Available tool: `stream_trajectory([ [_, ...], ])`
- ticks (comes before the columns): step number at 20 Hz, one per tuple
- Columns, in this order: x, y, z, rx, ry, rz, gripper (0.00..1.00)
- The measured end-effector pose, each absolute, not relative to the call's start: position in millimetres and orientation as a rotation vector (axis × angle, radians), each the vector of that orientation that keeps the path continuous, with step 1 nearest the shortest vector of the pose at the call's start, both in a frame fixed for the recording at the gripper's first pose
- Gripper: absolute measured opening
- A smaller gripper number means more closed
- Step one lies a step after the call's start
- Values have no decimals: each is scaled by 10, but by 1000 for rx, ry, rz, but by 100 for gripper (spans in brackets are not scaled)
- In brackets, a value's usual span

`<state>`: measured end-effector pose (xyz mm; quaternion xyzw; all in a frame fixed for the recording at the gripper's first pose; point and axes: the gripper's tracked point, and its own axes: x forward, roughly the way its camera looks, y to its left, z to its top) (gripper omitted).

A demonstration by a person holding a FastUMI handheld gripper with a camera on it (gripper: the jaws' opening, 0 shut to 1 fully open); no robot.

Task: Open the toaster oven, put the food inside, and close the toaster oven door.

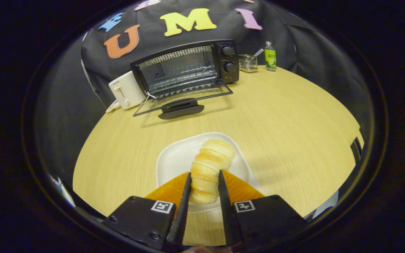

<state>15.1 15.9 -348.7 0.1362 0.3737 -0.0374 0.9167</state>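
The gripper (204, 174) has its two fingers narrowed onto a pale golden, ridged bread roll (209, 165), one pressing on each side of its near half, while the roll's far end reaches beyond the fingertips over a white square plate (174, 158). Plate and roll sit on a light wooden table (294, 126). Well beyond them, a black toaster oven (188, 68) stands with its glass door (185, 102) folded down open, between a white pop-up toaster (127, 89) and a small wire basket (248, 63).
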Motion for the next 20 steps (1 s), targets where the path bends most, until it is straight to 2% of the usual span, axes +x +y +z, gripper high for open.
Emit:
stream_trajectory([
  [2, 151, 155, -3476, 281, 764, -76, 41],
  [8, 211, 119, -3204, 293, 685, -64, 31],
  [15, 453, 120, -2755, 306, 605, -24, 29],
  [20, 970, 114, -2333, 330, 496, 4, 29],
])
